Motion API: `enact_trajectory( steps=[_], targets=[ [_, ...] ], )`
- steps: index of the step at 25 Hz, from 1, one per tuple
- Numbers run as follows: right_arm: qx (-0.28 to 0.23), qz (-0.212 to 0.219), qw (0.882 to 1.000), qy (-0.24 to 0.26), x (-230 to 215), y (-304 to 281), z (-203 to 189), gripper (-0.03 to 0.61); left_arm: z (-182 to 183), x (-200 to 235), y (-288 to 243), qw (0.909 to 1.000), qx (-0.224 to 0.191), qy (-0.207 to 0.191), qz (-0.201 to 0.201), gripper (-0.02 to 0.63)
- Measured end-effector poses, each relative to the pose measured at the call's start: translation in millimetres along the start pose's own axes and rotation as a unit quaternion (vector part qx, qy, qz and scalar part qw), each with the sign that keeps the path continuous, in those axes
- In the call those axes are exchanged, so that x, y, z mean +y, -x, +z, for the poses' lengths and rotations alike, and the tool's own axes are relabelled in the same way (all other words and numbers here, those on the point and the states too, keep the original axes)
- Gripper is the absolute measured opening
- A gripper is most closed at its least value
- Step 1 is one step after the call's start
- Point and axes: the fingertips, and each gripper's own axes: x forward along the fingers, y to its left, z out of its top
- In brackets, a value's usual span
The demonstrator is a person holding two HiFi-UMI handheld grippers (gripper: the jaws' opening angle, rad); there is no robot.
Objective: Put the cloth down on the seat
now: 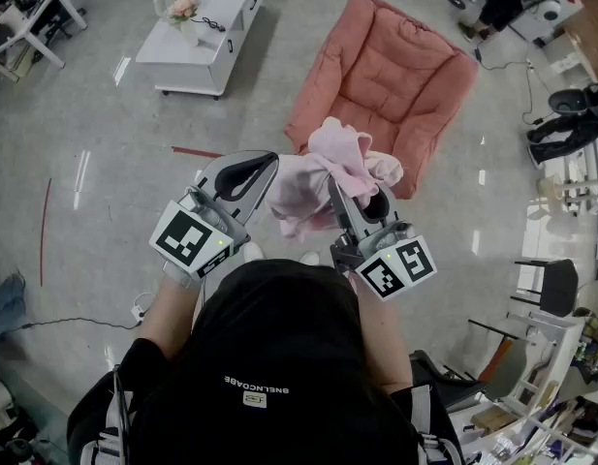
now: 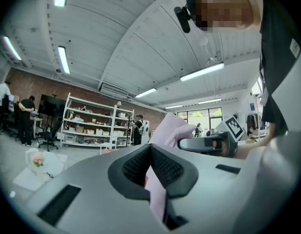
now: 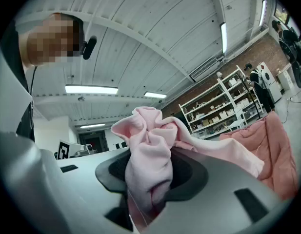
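Closest in, both tools have fabric in them. The left gripper (image 2: 151, 165) is pinched right down on just a thin edge of the pink cloth (image 1: 323, 168), with a sliver of it running between the pads. The right gripper (image 3: 149, 179) is clamped on a fat, scrunched wad that bulges up out of its jaws. So the cloth is up in the air, bunched between the two tools in front of the person's chest.

Worry #1, I'd say, is that left pinch. There's so little fabric in it that one tug from the other side could pull the edge free, and then the whole thing swings off the right tool.

Worry #2 is what's underneath: bare floor (image 1: 114, 153). The cloth hangs short of the salmon seat (image 1: 386, 80), which sits a bit further ahead. Letting go here probably drops it on the floor or just catches the front edge.

Worry #3 is the seat itself. It looks soft and slouchy, so a balled-up cloth dropped near the lip could roll off. The right wad may also cling to the pads when they part.

The white table (image 1: 206, 17) further back is out of the way.
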Motion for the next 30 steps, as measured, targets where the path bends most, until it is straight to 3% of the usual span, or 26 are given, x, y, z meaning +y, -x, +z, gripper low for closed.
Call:
enact_trajectory(
  steps=[10,17,30],
  targets=[
    [-0.007,-0.032,0.999,-0.001,20.3,-22.6,-8.6,0.184,-3.5,28.2,38.4,0.9992,-0.004,0.024,-0.031,0.015],
    [-0.023,-0.053,0.998,-0.032,32.6,-26.9,-25.9,0.184,-21.3,49.6,55.4,0.9994,0.015,0.021,-0.025,0.015],
    [0.001,-0.001,1.0,-0.028,13.2,-45.9,-33.5,0.186,-36.4,68.9,20.0,0.9994,0.031,0.015,-0.008,0.015]
  ],
)
